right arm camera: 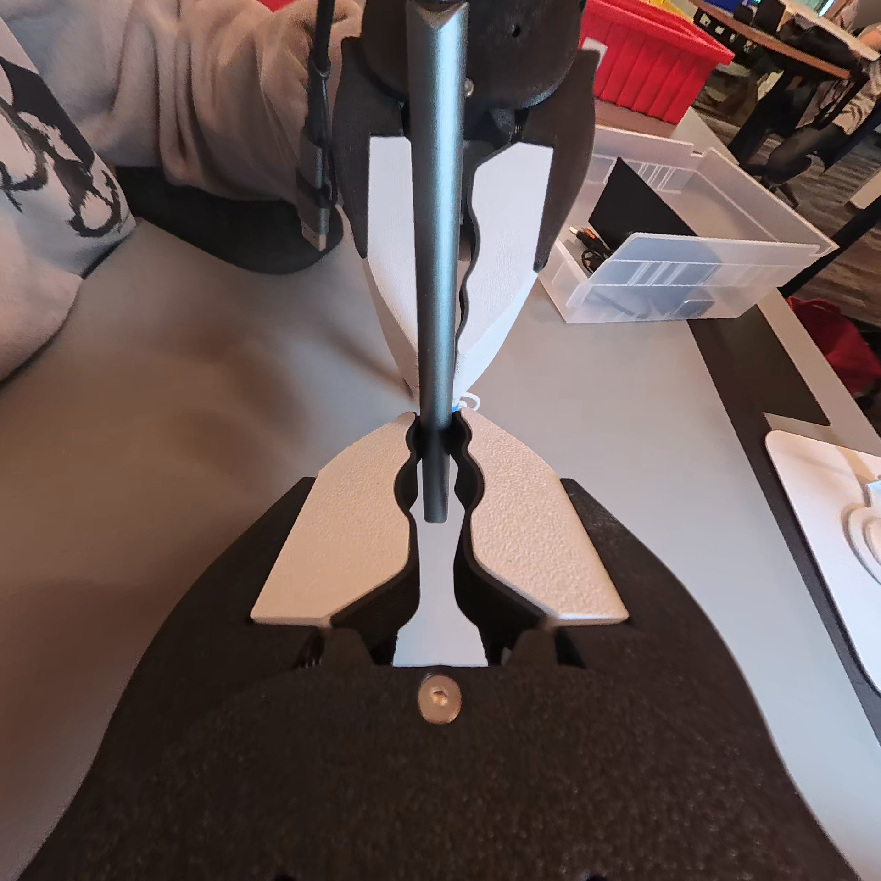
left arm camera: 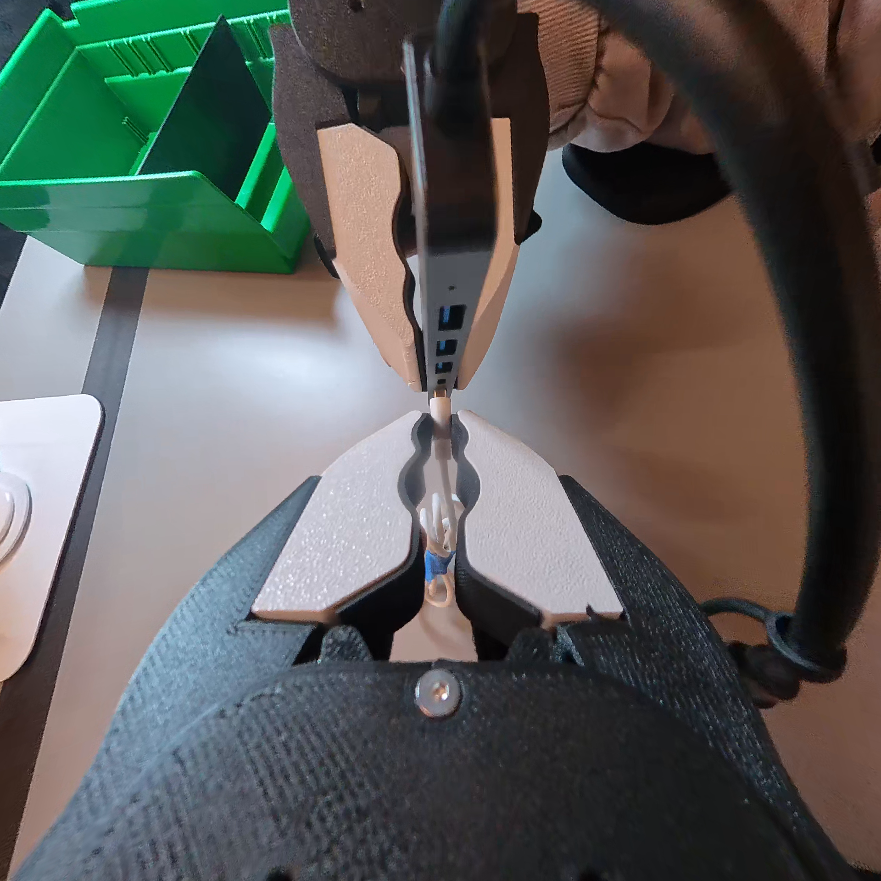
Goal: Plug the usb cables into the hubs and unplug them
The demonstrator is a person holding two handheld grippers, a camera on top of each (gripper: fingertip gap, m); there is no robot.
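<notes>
While clamped: plug (left arm camera: 439, 419) btwn fingertips (left arm camera: 465, 424).

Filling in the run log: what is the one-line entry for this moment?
left gripper: shut on white USB plug | right gripper: shut on grey hub | plug tip at hub's end port | both above table

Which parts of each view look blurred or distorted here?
Left wrist view: the black cable at right is smeared, edges bow from the wide lens, and the white plug is sharp. Right wrist view: the sleeve is soft; the grey hub is crisp.

Grey table (left arm camera: 229, 381) — green bin (left arm camera: 143, 214), clear bin (right arm camera: 691, 257), white mat (right arm camera: 820, 500) on it.
</notes>
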